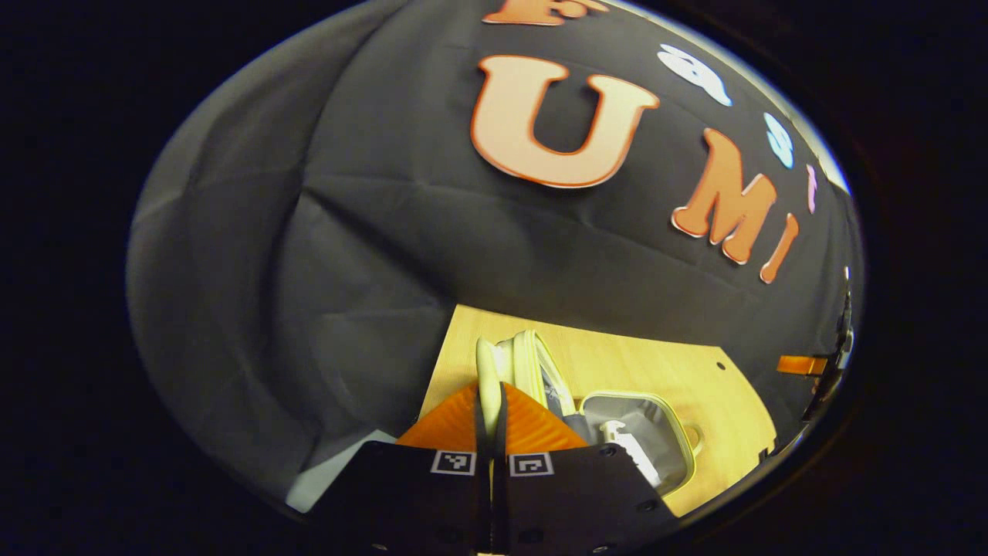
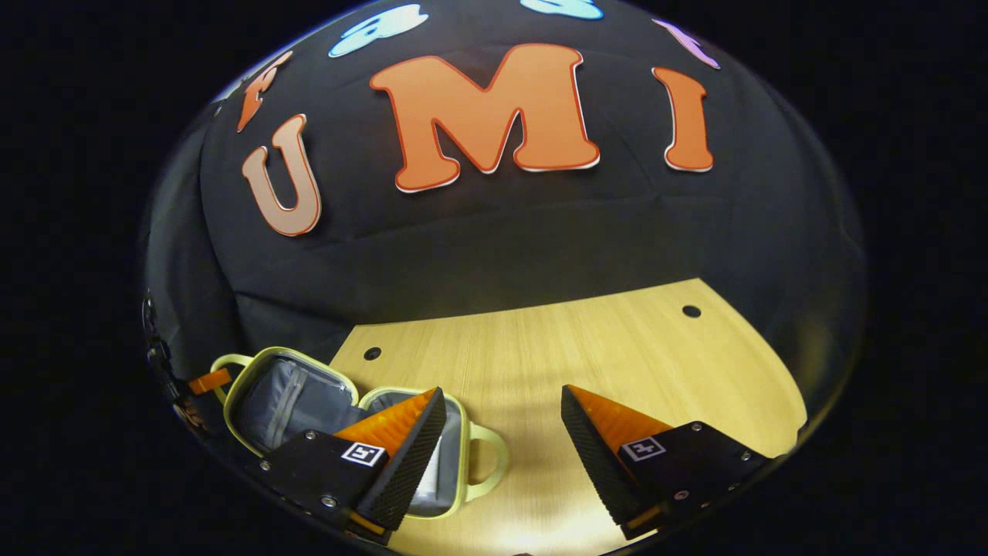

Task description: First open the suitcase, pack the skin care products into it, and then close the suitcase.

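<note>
A: What sort of place was it?
B: A recording booth, staged rather than lived in. A pale wooden table [image 2: 587,347] stood directly against a black cloth wall [image 2: 502,239], which rose behind it and wrapped round its left end.
A: Anything else?
B: Small round holes [image 2: 691,311] were drilled in the tabletop near the wall, suggesting a fixture bench, not home furniture.

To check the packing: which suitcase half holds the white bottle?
The half lying flat on the table; the other half is raised, its edge pinched by the left gripper.
</note>
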